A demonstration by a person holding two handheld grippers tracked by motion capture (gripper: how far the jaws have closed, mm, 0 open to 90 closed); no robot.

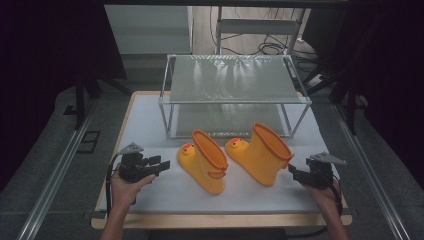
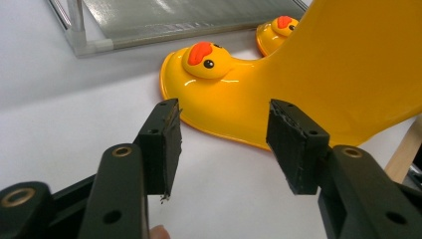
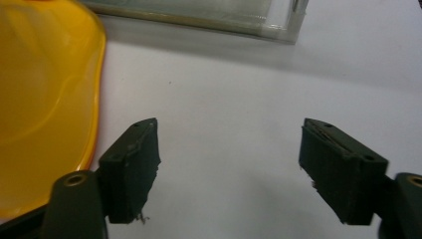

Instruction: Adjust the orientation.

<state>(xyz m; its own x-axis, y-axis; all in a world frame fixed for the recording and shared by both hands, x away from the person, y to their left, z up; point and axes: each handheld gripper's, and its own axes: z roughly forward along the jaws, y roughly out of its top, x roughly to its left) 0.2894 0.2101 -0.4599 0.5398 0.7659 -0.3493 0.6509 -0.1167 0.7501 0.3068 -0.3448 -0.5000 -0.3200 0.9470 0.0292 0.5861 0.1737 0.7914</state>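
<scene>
Two yellow rubber boots with duck faces on the toes stand upright on the white table cover. The left boot [image 1: 205, 160] sits just right of my left gripper [image 1: 162, 162], whose jaws stand open with nothing between them. In the left gripper view the same boot [image 2: 318, 74] rises beyond my open left gripper [image 2: 224, 144], apart from it. The right boot [image 1: 260, 152] stands left of my right gripper [image 1: 294, 172], also open. In the right gripper view that boot's shaft [image 3: 45, 99] fills the left side, beside the open right gripper [image 3: 229, 169].
A metal-framed rack [image 1: 235, 95] with two mesh shelves stands behind the boots, its corner post [image 2: 77, 25] close to the left boot's toe. The white table cover [image 1: 150, 120] has bare room left of the rack. Wooden table edge runs along the front [image 1: 225, 220].
</scene>
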